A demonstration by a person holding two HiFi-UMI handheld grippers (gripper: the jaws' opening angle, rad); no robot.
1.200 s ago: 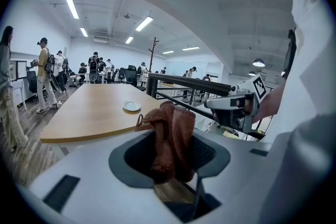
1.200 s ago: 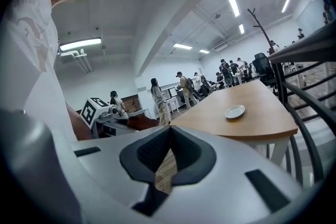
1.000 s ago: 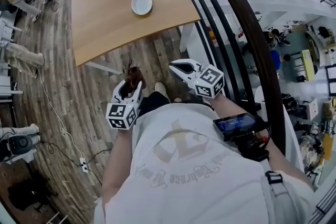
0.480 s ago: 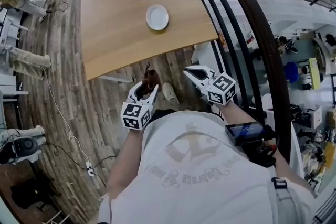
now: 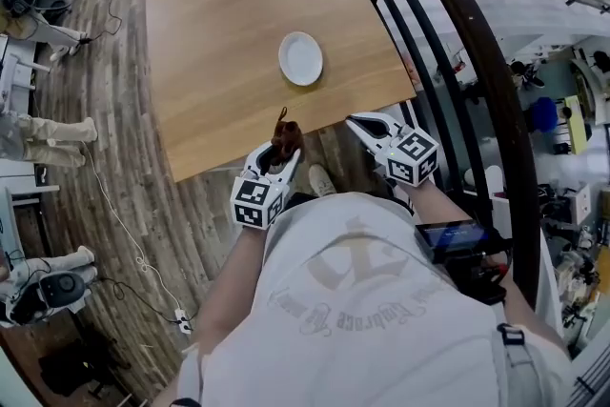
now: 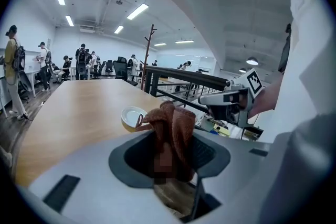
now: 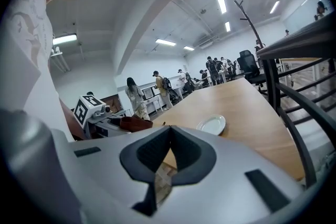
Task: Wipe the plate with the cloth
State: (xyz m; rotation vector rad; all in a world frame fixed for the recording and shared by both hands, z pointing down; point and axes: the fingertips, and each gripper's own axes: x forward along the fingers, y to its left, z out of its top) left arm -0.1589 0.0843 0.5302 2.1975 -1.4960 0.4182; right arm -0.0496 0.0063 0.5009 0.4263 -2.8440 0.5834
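A small white plate (image 5: 301, 58) lies on the wooden table (image 5: 219, 33), near its front right corner. It also shows beyond the jaws in the left gripper view as the plate (image 6: 132, 115) and in the right gripper view as the plate (image 7: 211, 124). My left gripper (image 5: 279, 151) is shut on a bunched brown cloth (image 5: 283, 136) and hovers just short of the table's near edge. The cloth (image 6: 170, 126) sticks up between its jaws. My right gripper (image 5: 367, 124) is shut with nothing in it, off the table's front right corner.
A dark metal railing (image 5: 448, 43) runs close along the right of the table, with a drop to a lower floor behind it. Cables and a power strip (image 5: 179, 319) lie on the plank floor at left. People stand (image 7: 134, 97) at the room's far side.
The person has stepped toward the table: plate and table edge now sit nearer both grippers. The left gripper with the cloth has reached the table's near edge. The jaws are unchanged.
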